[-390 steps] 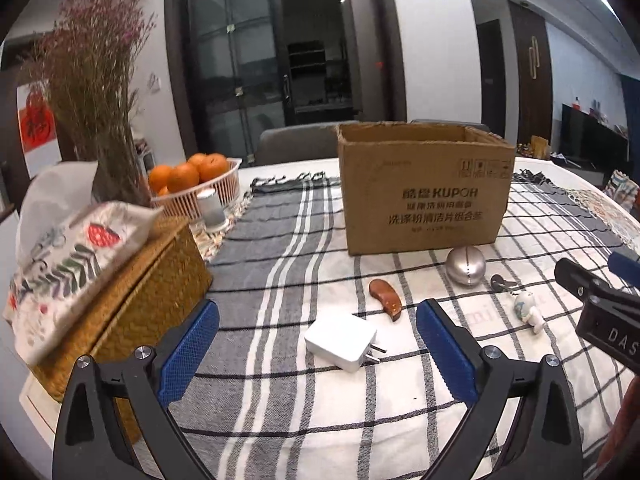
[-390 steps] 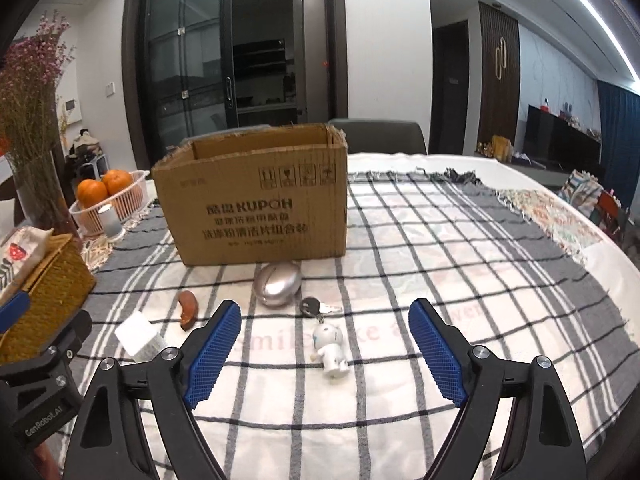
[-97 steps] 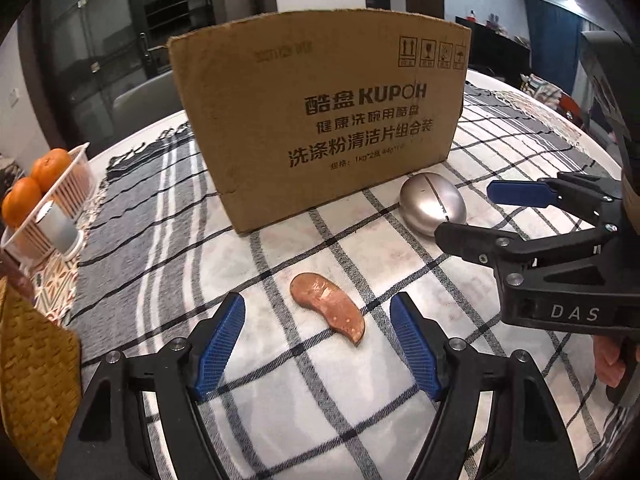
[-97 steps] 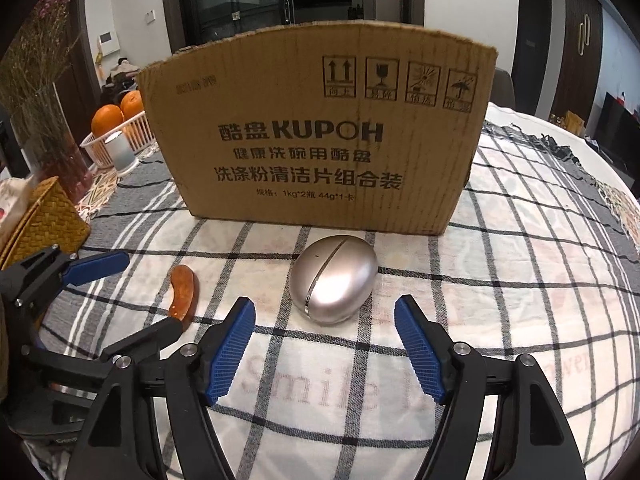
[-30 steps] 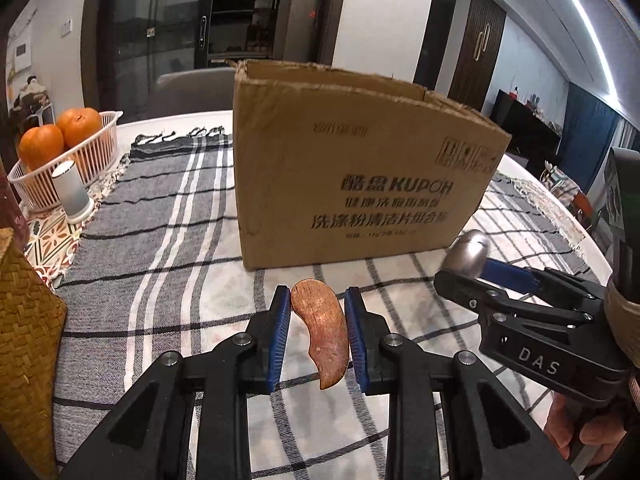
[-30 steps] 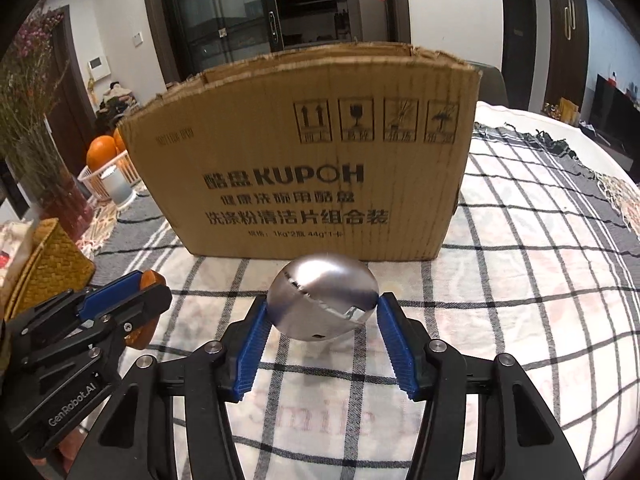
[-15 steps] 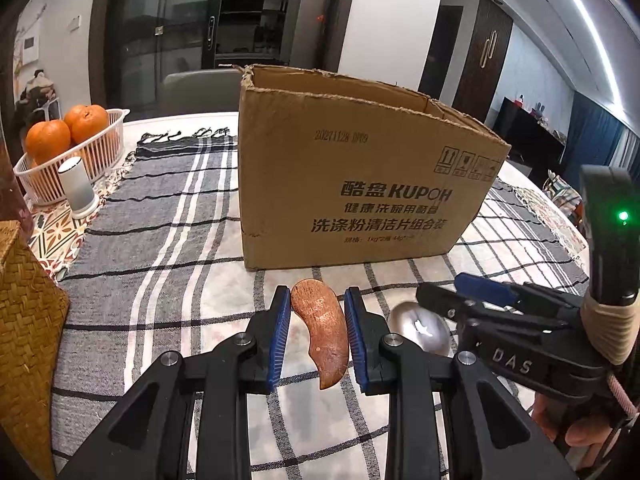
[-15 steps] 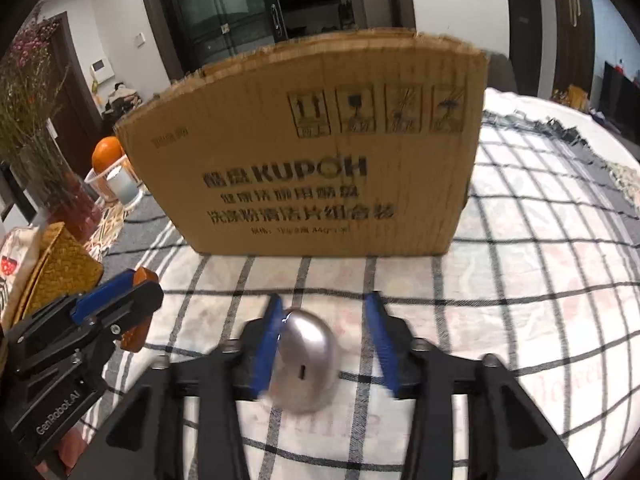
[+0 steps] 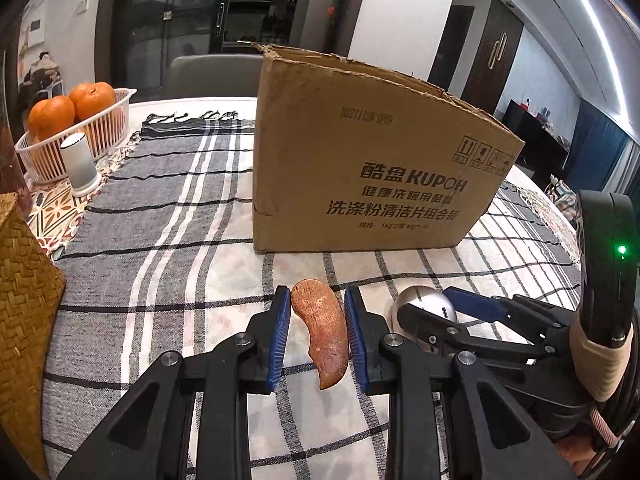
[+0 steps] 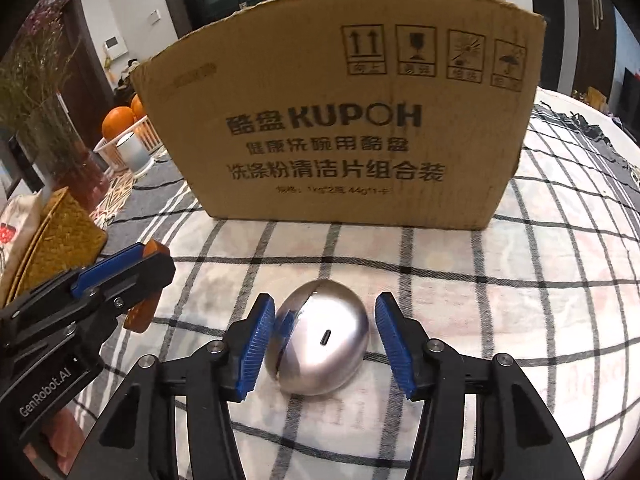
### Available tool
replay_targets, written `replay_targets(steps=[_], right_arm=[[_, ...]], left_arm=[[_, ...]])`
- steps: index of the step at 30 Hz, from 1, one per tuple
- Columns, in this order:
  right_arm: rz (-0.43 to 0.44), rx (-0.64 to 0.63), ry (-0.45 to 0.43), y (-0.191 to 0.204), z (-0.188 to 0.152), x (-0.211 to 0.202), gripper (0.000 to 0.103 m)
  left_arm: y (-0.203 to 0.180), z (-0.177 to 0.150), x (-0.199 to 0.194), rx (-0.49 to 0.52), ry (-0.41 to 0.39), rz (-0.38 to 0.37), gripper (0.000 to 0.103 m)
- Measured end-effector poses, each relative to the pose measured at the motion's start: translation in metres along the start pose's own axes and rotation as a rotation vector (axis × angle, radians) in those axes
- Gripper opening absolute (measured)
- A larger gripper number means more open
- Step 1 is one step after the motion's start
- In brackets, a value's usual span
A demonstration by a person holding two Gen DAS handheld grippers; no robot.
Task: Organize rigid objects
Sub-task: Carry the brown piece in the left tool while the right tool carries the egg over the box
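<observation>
My left gripper (image 9: 318, 336) is shut on a curved brown wooden piece (image 9: 322, 336) and holds it above the checked cloth, in front of the open cardboard box (image 9: 360, 168). My right gripper (image 10: 326, 344) is open. A silver egg-shaped case (image 10: 320, 344) lies on the cloth between its blue pads (image 10: 256, 344); the left pad touches it and the right pad stands clear. The case also shows in the left wrist view (image 9: 430, 308), to the right of the wooden piece. The box (image 10: 340, 128) stands just beyond the case.
A white basket of oranges (image 9: 72, 132) and a small white cylinder (image 9: 80, 166) sit at the back left. A woven wicker box (image 9: 24, 300) stands at the left. A glass vase of dried flowers (image 10: 52, 132) stands beyond it.
The silver case has slipped out of my right gripper and now lies on the cloth; the right jaws have opened. My left gripper still holds the wooden piece.
</observation>
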State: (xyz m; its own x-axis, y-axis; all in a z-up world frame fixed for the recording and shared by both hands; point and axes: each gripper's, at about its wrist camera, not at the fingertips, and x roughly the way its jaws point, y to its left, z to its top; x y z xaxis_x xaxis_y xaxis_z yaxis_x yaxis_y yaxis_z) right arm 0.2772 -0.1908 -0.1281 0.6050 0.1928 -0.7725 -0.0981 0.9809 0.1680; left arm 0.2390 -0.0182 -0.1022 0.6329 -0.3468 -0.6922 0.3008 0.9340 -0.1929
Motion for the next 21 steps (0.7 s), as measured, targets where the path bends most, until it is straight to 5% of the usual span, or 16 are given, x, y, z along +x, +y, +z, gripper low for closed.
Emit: replay_targets(steps=[21], right_arm=[[-0.025, -0.039, 0.033, 0.007, -0.001, 0.013, 0.056]], left_arm=[[0.004, -0.004, 0.004, -0.014, 0.018, 0.012, 0.028]])
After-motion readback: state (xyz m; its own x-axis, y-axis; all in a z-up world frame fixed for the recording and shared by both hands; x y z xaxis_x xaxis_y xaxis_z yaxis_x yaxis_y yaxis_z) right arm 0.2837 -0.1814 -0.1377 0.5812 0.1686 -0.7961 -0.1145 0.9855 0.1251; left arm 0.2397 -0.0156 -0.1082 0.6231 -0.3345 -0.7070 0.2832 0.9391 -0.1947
